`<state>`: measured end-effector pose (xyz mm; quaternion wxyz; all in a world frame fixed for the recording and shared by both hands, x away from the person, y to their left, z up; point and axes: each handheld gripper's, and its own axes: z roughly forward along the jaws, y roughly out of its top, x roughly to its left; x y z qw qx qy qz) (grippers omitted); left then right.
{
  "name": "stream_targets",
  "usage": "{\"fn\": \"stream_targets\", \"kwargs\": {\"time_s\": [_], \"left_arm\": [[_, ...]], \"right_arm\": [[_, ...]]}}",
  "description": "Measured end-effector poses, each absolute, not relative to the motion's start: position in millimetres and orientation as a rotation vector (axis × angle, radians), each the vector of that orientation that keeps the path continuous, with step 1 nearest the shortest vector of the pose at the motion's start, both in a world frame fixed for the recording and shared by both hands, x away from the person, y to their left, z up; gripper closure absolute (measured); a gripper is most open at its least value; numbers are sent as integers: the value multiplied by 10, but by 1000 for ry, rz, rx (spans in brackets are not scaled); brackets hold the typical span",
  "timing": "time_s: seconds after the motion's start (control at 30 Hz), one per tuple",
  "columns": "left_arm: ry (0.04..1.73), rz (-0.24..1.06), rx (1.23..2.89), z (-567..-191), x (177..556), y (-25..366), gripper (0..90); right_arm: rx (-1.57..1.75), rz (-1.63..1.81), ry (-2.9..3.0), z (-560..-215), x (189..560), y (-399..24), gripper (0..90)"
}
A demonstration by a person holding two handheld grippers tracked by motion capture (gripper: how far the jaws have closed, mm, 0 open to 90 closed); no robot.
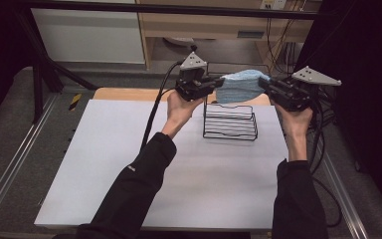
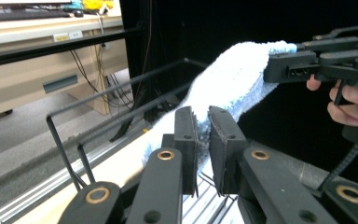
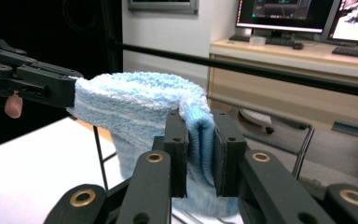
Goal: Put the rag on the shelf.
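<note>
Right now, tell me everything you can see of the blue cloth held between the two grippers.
The blue cloth is light blue terry with paler stripes, soft and fluffy-looking. It hangs in the air, stretched between the left hand-held gripper and the right hand-held gripper, each shut on one end, its middle sagging. It sits just above the black wire rack at the table's far side; whether it touches the rack is unclear.

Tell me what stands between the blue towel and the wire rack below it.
Nothing visible does. The blue towel hangs stretched between the left gripper and the right gripper, directly above the wire rack, with open air between.
</note>
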<state>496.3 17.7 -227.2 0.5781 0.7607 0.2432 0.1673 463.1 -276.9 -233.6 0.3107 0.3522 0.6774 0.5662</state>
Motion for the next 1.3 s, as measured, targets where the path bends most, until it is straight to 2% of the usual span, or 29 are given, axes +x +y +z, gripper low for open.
{"fn": "stream_targets", "kwargs": {"time_s": [0.47,0.77,0.87,0.9,1.07,1.17,1.3], "left_arm": [[598,390,1829,-2421,4931,126,812],[597,404,1839,-2443,4919,121,817],[594,403,1838,-2453,4912,122,817],[593,403,1841,-2456,4910,123,817],[588,401,1848,-2457,4900,132,808],[584,405,1849,-2455,4893,135,804],[588,394,1847,-2464,4890,152,791]], "right_arm": [[932,1484,1818,-2444,4593,-2763,756],[900,1502,1809,-2332,4439,-2739,516],[885,1526,1791,-2254,4395,-2721,500],[883,1529,1789,-2228,4391,-2710,519],[906,1522,1819,-2121,4430,-2635,777],[968,1503,1877,-2109,4510,-2605,890],[1025,1488,1916,-2165,4560,-2596,900]]}}
